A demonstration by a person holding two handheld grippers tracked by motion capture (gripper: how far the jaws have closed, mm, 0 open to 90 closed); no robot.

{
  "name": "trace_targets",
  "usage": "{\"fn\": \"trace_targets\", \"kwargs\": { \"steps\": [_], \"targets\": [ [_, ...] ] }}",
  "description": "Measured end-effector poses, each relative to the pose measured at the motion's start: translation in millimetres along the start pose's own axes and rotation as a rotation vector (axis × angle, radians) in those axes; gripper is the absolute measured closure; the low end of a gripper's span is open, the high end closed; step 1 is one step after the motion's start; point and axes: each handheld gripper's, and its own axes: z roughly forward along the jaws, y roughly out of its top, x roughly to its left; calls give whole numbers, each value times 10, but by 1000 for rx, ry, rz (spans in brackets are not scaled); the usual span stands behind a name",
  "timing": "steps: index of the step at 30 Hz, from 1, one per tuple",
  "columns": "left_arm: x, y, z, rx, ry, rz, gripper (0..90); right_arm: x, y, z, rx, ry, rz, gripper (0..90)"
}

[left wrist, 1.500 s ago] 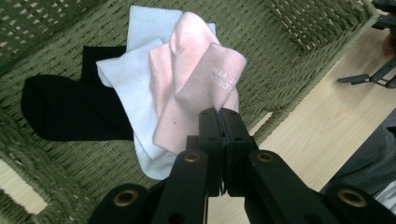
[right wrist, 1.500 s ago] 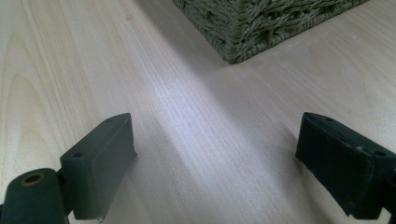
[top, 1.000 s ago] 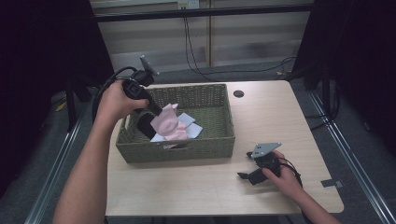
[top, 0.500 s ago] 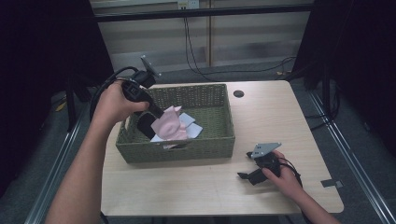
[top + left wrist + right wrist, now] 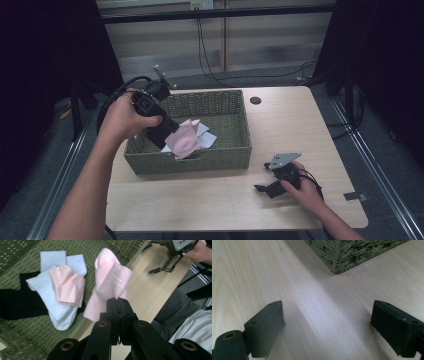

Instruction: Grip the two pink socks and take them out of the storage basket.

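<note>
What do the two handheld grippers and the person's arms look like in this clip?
Both are black. The left gripper has two flat black jaws on arms with brass-coloured pivot holes; a black cable loops from it. The right gripper carries a grey three-cornered plate, and its jaws are blocky and matte with small holes. Both forearms are bare, with no sleeves showing.

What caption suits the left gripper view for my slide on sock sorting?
Left gripper shut on a pink sock, held above the woven basket of light blue, pink and black socks.
</note>
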Motion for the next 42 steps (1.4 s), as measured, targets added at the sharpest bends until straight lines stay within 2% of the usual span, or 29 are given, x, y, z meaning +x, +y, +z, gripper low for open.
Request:
{"fn": "trace_targets", "kwargs": {
  "steps": [8, 13, 18, 20, 22, 23, 25, 26, 27, 29, 30, 34, 42],
  "targets": [
    [-108, -66, 80, -9, -19, 22, 883, -2, 0, 1, -2, -3, -3, 105],
    [-236, -87, 162, -4, -38, 62, 882, 0, 0, 1, -1, -1, -1, 105],
    [-337, -105, 205, -12, -52, 88, 897, -1, 0, 1, -2, -4, -2, 105],
    [-339, -109, 221, -12, -52, 86, 893, -1, 0, 1, -2, -4, -2, 105],
    [-321, -116, 268, 0, -55, 87, 843, 0, 1, 1, -1, -4, -2, 105],
    [-278, -125, 342, -16, -44, 82, 767, 0, 1, 1, -2, -5, -2, 105],
    [-226, -125, 406, -35, -2, 95, 671, 1, 1, 1, -1, -5, -1, 105],
    [-226, -125, 406, -35, -2, 95, 614, 1, 1, 1, -1, -5, -1, 105],
    [-152, -120, 459, -64, 27, 86, 561, 1, 1, 1, -1, -5, -1, 105],
    [-117, -115, 481, -67, 43, 93, 551, 3, 1, 0, 1, -1, 2, 105],
    [-47, -105, 528, -67, 87, 90, 525, -1, 1, 1, -2, -4, -3, 105],
    [92, -90, 623, -98, 111, 74, 465, 1, 0, 2, -2, -4, -1, 105],
    [336, -58, 781, -91, 138, 44, 443, 1, 0, 2, -2, -4, -1, 105]
  ]
}}
